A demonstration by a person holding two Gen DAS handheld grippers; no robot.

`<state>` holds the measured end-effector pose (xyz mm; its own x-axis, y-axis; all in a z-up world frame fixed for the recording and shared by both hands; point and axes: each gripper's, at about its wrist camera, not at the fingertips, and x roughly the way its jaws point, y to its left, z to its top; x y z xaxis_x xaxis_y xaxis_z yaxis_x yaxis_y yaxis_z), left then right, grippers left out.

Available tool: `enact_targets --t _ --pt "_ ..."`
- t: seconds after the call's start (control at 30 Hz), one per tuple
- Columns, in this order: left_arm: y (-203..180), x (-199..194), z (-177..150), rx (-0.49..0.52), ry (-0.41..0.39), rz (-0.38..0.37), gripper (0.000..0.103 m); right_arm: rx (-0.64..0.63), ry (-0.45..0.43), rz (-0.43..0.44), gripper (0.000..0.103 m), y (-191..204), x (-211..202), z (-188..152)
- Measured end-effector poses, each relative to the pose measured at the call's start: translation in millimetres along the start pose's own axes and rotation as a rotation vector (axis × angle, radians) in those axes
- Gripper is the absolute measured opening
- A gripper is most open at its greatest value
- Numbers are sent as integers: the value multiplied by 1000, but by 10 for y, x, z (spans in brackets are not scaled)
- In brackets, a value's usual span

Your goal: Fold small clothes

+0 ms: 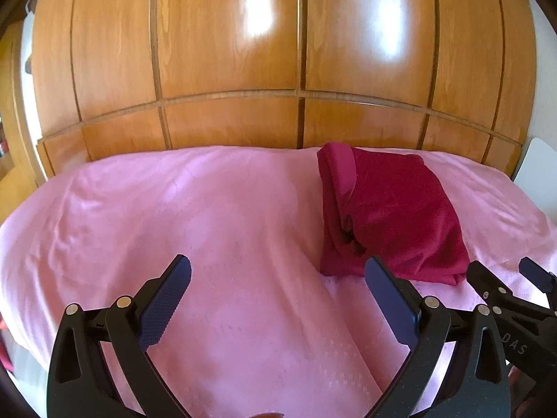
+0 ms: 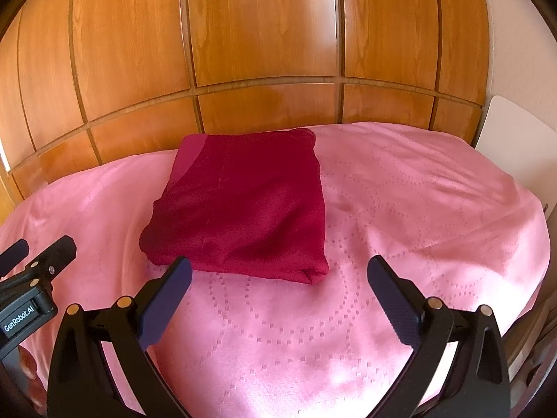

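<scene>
A dark red garment [image 1: 386, 216] [image 2: 243, 205] lies folded into a thick rectangle on the pink bedspread [image 1: 209, 226] [image 2: 400, 226]. My left gripper [image 1: 278, 271] hovers open just short of the garment's near left corner, with nothing between its fingers. My right gripper [image 2: 278, 271] is open too, held above the bedspread in front of the garment's near right corner and holding nothing. Each gripper shows at the edge of the other's view: the right gripper [image 1: 504, 278] at the right, the left gripper [image 2: 38, 250] at the left.
A glossy wooden wardrobe [image 1: 278, 52] [image 2: 261, 35] rises directly behind the bed. A white panel [image 2: 515, 139] stands past the bed's right side. The bedspread stretches bare to the left of the garment [image 1: 122, 216].
</scene>
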<state>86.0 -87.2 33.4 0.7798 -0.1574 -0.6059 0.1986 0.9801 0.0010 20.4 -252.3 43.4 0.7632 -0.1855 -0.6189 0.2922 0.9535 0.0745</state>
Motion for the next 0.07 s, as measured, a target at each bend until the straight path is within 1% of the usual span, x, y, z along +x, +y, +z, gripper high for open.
enact_targets --t 0.07 --pt "6 13 -12 -5 4 2 99 -4 0 -7 101 -10 20 6"
